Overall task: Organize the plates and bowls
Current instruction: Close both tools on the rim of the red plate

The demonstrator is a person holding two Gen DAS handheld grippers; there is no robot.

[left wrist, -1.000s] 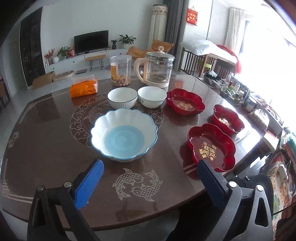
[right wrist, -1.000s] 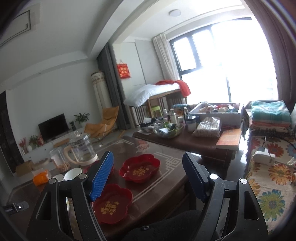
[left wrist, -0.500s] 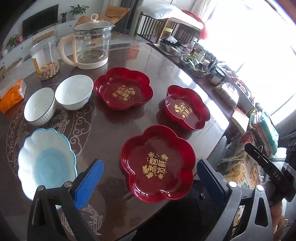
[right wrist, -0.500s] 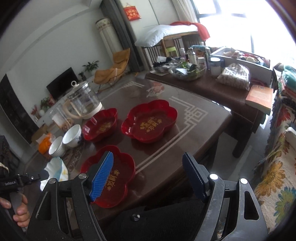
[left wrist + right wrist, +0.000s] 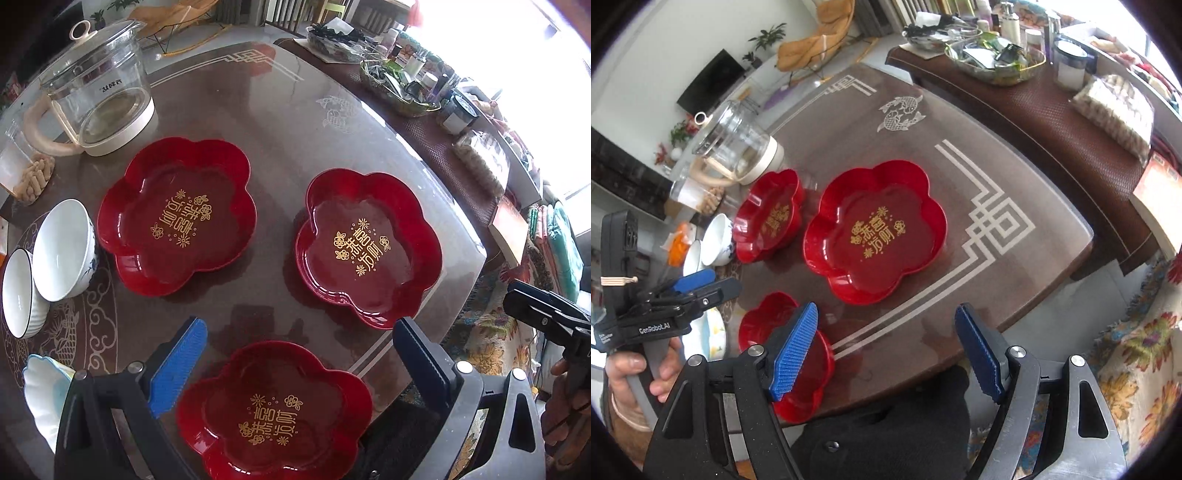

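Three red flower-shaped plates with gold lettering lie on the brown table. My left gripper (image 5: 299, 354) hangs open, pointing steeply down over the nearest red plate (image 5: 273, 413), with nothing gripped. The other two plates are further off, one left (image 5: 177, 218) and one right (image 5: 369, 247). Two white bowls (image 5: 62, 251) stand at the left and a blue-white scalloped bowl (image 5: 44, 391) at the lower left. My right gripper (image 5: 886, 332) is open above the table's near edge, short of the right-hand plate (image 5: 875, 229). In the right wrist view the left gripper (image 5: 683, 291) shows beside the near plate (image 5: 783, 354).
A glass kettle (image 5: 99, 92) and a jar of snacks (image 5: 22, 166) stand at the back left. Beyond the table's right edge is a lower side table (image 5: 1052, 122) with a tray of bottles (image 5: 997, 59) and a book (image 5: 1160, 192). A hand (image 5: 639, 369) holds the left gripper.
Both grippers have swept to the right across the table and tipped downward. The left view has gone from the blue-white bowl to the red plates. Both pairs of jaws stay wide.
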